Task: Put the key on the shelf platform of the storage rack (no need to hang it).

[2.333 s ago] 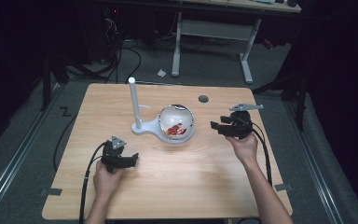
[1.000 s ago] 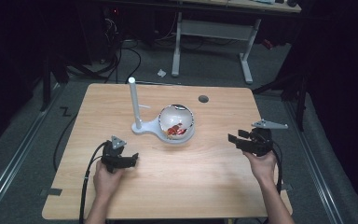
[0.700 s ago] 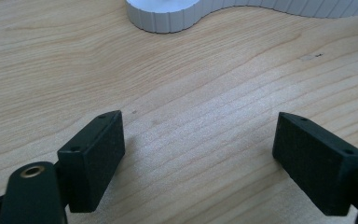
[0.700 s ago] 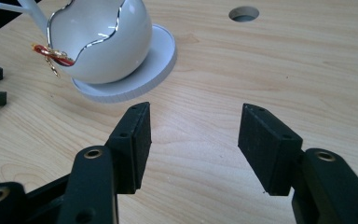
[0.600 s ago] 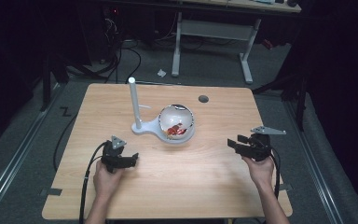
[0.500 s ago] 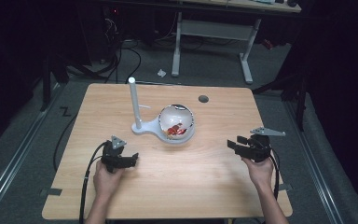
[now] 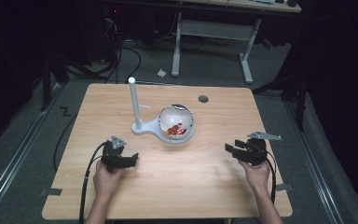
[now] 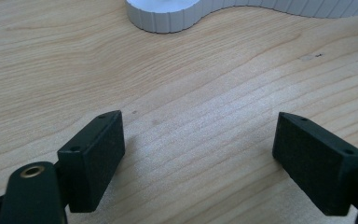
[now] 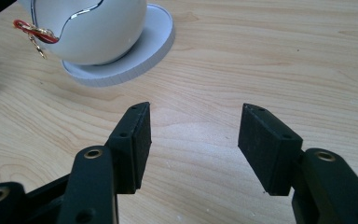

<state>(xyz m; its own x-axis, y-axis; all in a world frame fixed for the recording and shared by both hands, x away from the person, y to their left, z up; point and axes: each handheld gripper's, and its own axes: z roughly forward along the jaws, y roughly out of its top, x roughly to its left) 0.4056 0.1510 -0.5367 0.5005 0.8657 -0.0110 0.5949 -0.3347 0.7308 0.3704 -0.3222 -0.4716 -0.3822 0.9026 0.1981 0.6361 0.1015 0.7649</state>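
Right jaws: the right gripper (image 9: 193, 140) holds its two black pads apart with nothing between them, only bare wood showing in the gap.
Left jaws: the left gripper (image 8: 198, 154) stands wider apart, empty, pads just above the wooden table (image 8: 196, 88).
Right hand: seen from above, the right gripper (image 7: 233, 151) sits low over the table's right side, its jaws pointing left toward the centre, the hand (image 7: 256, 173) behind it.
Left hand: the left gripper (image 7: 131, 159) rests at the near left of the table (image 7: 191, 186), its jaws pointing right, cable trailing off the front edge.
Bowl: a white rounded bowl (image 7: 177, 122) with a wavy silver rim sits on a white stand (image 7: 148, 128) near mid-table, between the two grippers and farther from the person; something red and gold (image 7: 173, 130) lies inside.
Post: a white upright post (image 7: 134, 101) rises from the stand's left end.
Close view: in the right gripper view the bowl (image 9: 102, 28) stands beyond the jaws at upper left, well apart from the pads.
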